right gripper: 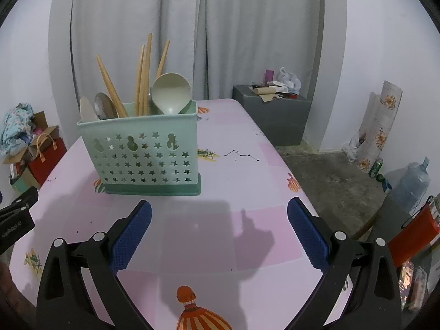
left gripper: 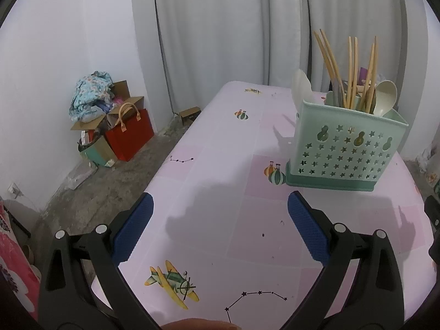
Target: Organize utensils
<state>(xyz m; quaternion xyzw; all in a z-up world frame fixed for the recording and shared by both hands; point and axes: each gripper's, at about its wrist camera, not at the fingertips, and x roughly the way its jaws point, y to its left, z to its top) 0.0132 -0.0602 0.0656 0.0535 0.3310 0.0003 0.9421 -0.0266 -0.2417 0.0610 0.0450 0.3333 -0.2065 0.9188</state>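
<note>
A mint-green utensil caddy [left gripper: 346, 148] with star cut-outs stands on the pink patterned table [left gripper: 220, 192]. It holds several wooden chopsticks [left gripper: 352, 71] and pale spoons [left gripper: 385, 96]. The caddy also shows in the right wrist view [right gripper: 143, 154], with chopsticks [right gripper: 143, 77] and a cream ladle spoon [right gripper: 170, 93] standing in it. My left gripper [left gripper: 220, 214] is open and empty, low over the table, left of and nearer than the caddy. My right gripper [right gripper: 220, 214] is open and empty, just in front of the caddy.
A red bag and cardboard boxes [left gripper: 121, 132] sit on the floor at the left by the wall. A grey box with clutter [right gripper: 272, 110] stands past the table's far right end. A water jug [right gripper: 409, 184] and a rolled mat [right gripper: 376, 126] are on the right.
</note>
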